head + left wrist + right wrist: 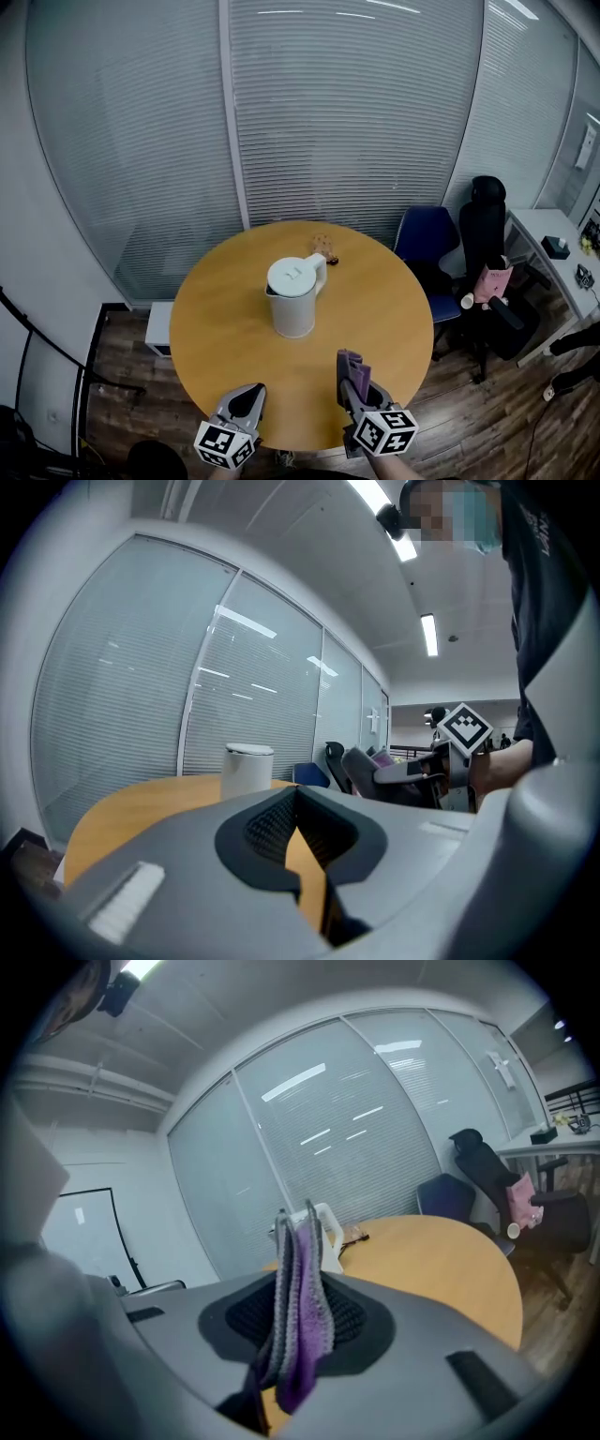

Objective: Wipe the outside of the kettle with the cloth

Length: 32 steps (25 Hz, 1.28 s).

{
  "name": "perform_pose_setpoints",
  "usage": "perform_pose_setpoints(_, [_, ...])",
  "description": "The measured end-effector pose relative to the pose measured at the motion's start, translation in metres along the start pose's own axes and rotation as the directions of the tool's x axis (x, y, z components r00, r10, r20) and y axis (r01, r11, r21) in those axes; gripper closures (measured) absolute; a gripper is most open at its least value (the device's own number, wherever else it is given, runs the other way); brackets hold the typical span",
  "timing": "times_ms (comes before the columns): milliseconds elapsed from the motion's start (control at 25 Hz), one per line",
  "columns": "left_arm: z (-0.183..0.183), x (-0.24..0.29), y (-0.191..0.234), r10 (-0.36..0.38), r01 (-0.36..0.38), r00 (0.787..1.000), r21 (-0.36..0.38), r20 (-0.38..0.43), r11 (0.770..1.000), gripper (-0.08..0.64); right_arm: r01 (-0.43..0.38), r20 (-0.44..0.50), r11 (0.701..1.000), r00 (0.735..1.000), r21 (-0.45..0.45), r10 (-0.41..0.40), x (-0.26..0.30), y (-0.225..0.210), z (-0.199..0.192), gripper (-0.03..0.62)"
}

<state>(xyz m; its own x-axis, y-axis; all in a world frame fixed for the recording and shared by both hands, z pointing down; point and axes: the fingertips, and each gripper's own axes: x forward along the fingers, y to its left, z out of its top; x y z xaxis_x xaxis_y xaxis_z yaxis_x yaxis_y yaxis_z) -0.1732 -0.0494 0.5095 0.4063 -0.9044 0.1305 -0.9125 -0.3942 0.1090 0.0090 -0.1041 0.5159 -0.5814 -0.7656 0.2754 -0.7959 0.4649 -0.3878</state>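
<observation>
A white electric kettle point(295, 296) stands upright, lid on, near the middle of the round wooden table point(216, 319); its handle faces the far right. It shows as a white cylinder point(247, 770) in the left gripper view and partly behind the cloth point(323, 1230) in the right gripper view. My right gripper point(354, 376) hovers over the near table edge, shut on a folded purple and grey cloth point(351, 364) point(300, 1307). My left gripper point(247, 399) is at the near edge, shut with nothing between its jaws. Both are well short of the kettle.
A small brown object point(324, 246) lies on the table behind the kettle. A blue chair point(427, 237) and a black office chair point(484, 234) stand to the right, by a white desk point(553, 234). Glass walls with blinds close off the back.
</observation>
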Motion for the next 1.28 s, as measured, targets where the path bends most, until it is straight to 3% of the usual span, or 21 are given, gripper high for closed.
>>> perform_pose_setpoints(320, [0.01, 0.037, 0.063, -0.083, 0.083, 0.997, 0.053, -0.006, 0.995, 0.549, 0.102, 0.05, 0.994, 0.993, 0.049, -0.104, 0.041, 0.011, 0.001, 0.489])
perform_pose_setpoints(520, [0.013, 0.067, 0.08, -0.131, 0.132, 0.991, 0.067, -0.011, 0.989, 0.549, 0.137, 0.058, 0.989, 0.988, 0.06, -0.14, 0.052, 0.009, 0.004, 0.489])
perform_pose_setpoints(920, [0.013, 0.125, 0.104, -0.108, 0.109, 0.994, 0.069, -0.012, 0.992, 0.543, 0.091, 0.034, 0.994, 0.995, 0.066, -0.093, 0.088, -0.006, 0.011, 0.489])
perform_pose_setpoints(1120, [0.01, 0.156, 0.116, -0.084, 0.086, 0.996, 0.057, -0.043, 0.995, 0.412, 0.057, 0.014, 0.997, 0.998, 0.053, -0.058, 0.113, -0.019, 0.021, 0.489])
perform_pose_setpoints(1280, [0.011, 0.176, 0.123, -0.079, 0.082, 0.995, 0.049, -0.065, 0.995, 0.347, 0.033, 0.009, 0.999, 0.999, 0.04, -0.033, 0.132, -0.028, 0.035, 0.489])
